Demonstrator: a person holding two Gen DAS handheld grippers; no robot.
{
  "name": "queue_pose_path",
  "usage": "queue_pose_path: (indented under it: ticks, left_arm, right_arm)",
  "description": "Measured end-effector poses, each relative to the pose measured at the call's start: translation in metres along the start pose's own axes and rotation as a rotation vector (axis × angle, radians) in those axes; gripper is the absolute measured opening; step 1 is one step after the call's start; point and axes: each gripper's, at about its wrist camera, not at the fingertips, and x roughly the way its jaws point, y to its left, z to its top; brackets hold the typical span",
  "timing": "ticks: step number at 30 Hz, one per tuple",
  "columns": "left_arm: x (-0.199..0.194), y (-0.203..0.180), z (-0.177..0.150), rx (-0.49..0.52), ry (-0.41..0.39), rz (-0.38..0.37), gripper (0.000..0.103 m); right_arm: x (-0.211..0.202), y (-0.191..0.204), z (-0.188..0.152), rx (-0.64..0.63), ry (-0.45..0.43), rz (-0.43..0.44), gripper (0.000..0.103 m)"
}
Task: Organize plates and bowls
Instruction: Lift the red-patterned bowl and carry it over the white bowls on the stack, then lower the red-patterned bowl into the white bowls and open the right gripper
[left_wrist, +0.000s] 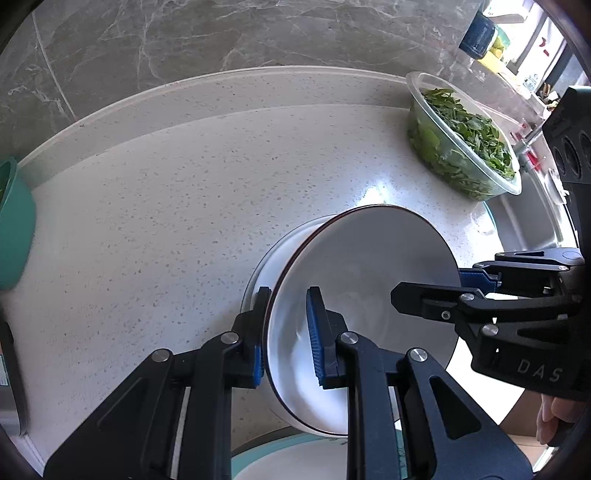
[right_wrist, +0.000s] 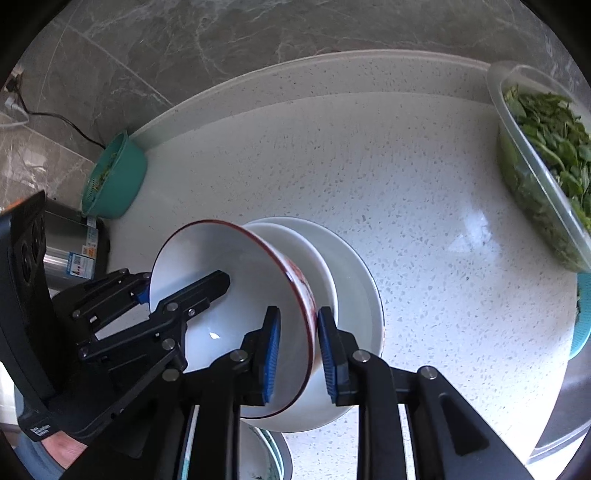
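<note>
White bowl (right_wrist: 236, 295), red-rimmed, held between us over the counter (left_wrist: 166, 221): left gripper (left_wrist: 288, 332) and right gripper (right_wrist: 295, 350) each straddle opposite rim edges. Jaws part-closed on the wall; firm contact we cannot tell. Stack (right_wrist: 354, 280) just beyond, equally near both.

A speckled white countertop (left_wrist: 184, 206) meets a grey marble-veined wall (left_wrist: 221, 33), brightly lit with glare.
</note>
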Motion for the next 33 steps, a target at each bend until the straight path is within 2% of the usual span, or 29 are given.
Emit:
queue_pose_path:
  ticks: [1, 3, 9, 10, 12, 13, 15, 17, 21, 23, 26, 30, 33]
  left_arm:
    - [0.000, 0.000, 0.000, -0.002, 0.001, -0.004, 0.018]
    - [-0.001, 0.003, 0.000, -0.004, 0.001, -0.009, 0.018]
    - [-0.005, 0.004, 0.001, -0.021, -0.006, -0.032, 0.024]
    - [-0.009, 0.003, 0.002, -0.022, -0.019, -0.044, 0.031]
    - [-0.017, 0.000, 0.003, -0.016, -0.050, -0.041, 0.071]
    - [-0.020, 0.000, 0.004, -0.008, -0.065, -0.020, 0.072]
    - [-0.026, 0.002, 0.006, -0.015, -0.087, -0.052, 0.073]
    - [-0.028, 0.005, 0.007, -0.030, -0.095, -0.053, 0.073]
    - [-0.044, 0.008, 0.006, -0.038, -0.140, -0.063, 0.073]
    - [-0.053, 0.012, 0.003, -0.038, -0.164, -0.059, 0.078]
    - [-0.066, 0.025, 0.000, -0.065, -0.200, -0.058, 0.078]
    - [-0.073, 0.046, -0.007, -0.113, -0.209, -0.048, 0.079]
    - [-0.067, 0.062, -0.014, -0.145, -0.181, -0.029, 0.079]
  right_arm:
    - [0.000, 0.000, 0.000, -0.005, -0.001, -0.003, 0.023]
    - [0.001, 0.001, 0.000, -0.021, -0.001, -0.033, 0.013]
    - [0.002, -0.006, 0.004, -0.010, -0.003, -0.043, 0.007]
    - [0.002, -0.006, 0.004, -0.014, -0.003, -0.047, 0.007]
    - [0.004, -0.004, 0.005, -0.021, 0.001, -0.055, 0.012]
    - [0.005, -0.003, 0.005, -0.025, -0.003, -0.071, 0.011]
    - [0.004, -0.003, 0.007, -0.034, -0.005, -0.087, 0.011]
    - [0.004, -0.003, 0.009, -0.041, -0.002, -0.089, 0.011]
    - [0.005, -0.004, 0.009, -0.036, -0.003, -0.083, 0.011]
    - [0.004, -0.004, 0.008, -0.039, -0.005, -0.078, 0.013]
    - [0.002, -0.007, 0.008, -0.031, -0.006, -0.054, 0.015]
    - [0.000, -0.012, 0.006, -0.015, -0.009, -0.016, 0.022]
    - [-0.002, -0.016, 0.004, -0.001, -0.016, 0.031, 0.030]
